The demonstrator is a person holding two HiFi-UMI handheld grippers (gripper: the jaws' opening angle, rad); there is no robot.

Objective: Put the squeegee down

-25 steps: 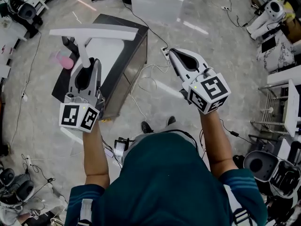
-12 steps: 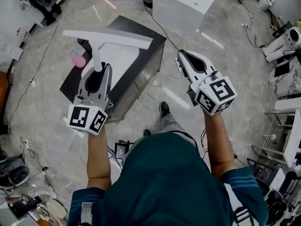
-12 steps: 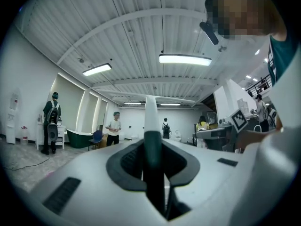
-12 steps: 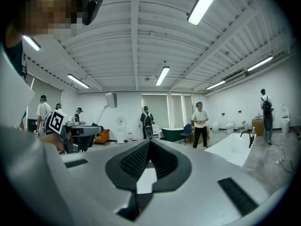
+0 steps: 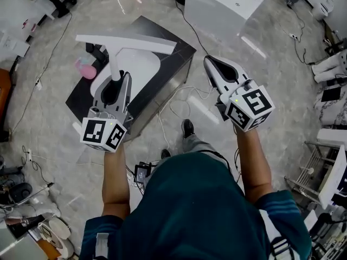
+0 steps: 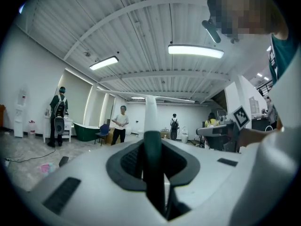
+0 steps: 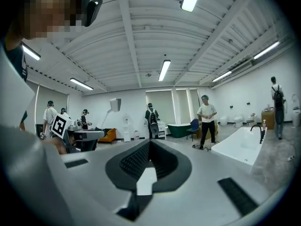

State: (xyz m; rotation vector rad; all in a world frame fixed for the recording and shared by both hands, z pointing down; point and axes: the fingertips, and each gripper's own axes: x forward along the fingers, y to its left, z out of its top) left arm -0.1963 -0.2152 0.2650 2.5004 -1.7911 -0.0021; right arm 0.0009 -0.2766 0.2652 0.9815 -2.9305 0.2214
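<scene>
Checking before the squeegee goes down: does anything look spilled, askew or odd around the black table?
Nothing spilled or broken. The one untidy thing is a white cable looping over the floor beside the black table, near the person's shoe. The squeegee sits in the left gripper.

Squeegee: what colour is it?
The squeegee is white, its handle dark where the left gripper holds it; head view shows it best.

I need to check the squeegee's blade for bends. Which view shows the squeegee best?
Head view: the whole squeegee shows from above, held in the left gripper. The left gripper view gives only its handle, end-on between the clamped jaws. The right gripper view catches it small and far off.
</scene>
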